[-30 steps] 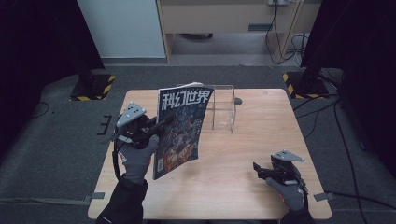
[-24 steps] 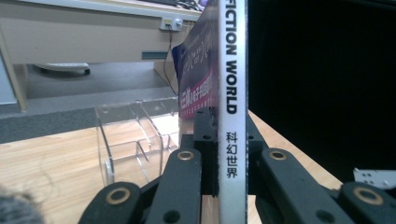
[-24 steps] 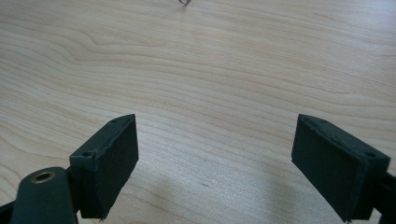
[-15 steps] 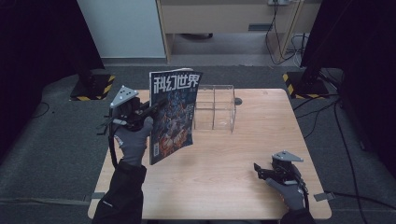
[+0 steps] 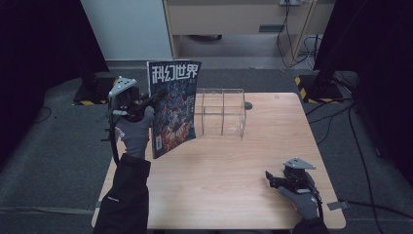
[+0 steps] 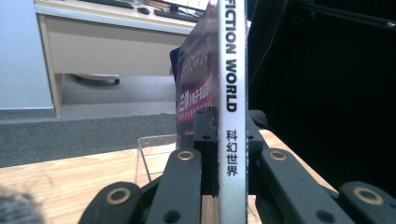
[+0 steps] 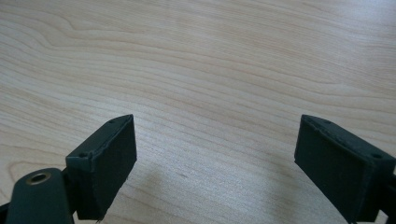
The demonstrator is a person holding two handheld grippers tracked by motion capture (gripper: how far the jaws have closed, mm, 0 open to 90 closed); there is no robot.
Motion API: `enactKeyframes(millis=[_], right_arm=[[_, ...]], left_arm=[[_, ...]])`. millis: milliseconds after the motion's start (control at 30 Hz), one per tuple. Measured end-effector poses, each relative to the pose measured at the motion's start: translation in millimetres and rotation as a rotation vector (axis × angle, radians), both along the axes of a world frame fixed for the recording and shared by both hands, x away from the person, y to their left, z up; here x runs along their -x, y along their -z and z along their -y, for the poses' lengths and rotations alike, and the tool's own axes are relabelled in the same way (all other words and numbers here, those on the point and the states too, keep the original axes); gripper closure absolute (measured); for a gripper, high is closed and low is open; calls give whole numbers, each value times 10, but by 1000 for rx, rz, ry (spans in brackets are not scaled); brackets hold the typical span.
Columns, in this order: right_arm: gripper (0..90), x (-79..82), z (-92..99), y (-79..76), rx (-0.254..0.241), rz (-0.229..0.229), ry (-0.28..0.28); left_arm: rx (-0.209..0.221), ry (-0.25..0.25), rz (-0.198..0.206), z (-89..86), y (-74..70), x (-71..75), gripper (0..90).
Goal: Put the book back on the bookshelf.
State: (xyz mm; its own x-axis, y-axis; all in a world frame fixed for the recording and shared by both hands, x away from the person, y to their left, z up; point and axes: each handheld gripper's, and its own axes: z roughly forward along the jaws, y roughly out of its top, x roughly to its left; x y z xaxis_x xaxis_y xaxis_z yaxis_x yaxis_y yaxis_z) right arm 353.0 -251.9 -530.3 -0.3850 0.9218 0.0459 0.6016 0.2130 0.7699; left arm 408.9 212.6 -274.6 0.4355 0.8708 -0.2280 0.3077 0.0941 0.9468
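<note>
Glossy science-fiction magazine (image 5: 173,109) stands upright above left part of light wooden table (image 5: 234,195), clamped at its spine by left gripper (image 5: 146,103). Clear acrylic divided rack (image 5: 221,112) sits just right of it, toward table's far edge. Right gripper (image 5: 272,179) rests near front right corner.

Grey carpet floor (image 5: 58,161), wooden table (image 5: 234,195), beige desk (image 5: 229,19), pale wall panel (image 5: 126,29), black curtains (image 5: 44,48)

Magazine (image 5: 173,107) in the left gripper (image 5: 146,105), now higher and farther toward the table's far-left edge.
</note>
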Motion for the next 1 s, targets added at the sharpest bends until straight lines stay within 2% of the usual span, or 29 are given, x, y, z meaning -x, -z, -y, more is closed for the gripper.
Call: enactKeyframes(millis=[233,533,800,1000], right_arm=[[122,-10,-11,25,19,-3,-6],[119,-18,-33,69,62,-25,-18],[117,-17,-34,65,53,-31,-15],[117,-19,-32,66,50,-32,-16]], left_arm=[[-9,-29,-12,-16,38,-135,823],[12,-47,-21,-7,74,-319,823],[-5,-68,-29,37,110,-474,823],[-1,-82,-37,72,162,-589,823]])
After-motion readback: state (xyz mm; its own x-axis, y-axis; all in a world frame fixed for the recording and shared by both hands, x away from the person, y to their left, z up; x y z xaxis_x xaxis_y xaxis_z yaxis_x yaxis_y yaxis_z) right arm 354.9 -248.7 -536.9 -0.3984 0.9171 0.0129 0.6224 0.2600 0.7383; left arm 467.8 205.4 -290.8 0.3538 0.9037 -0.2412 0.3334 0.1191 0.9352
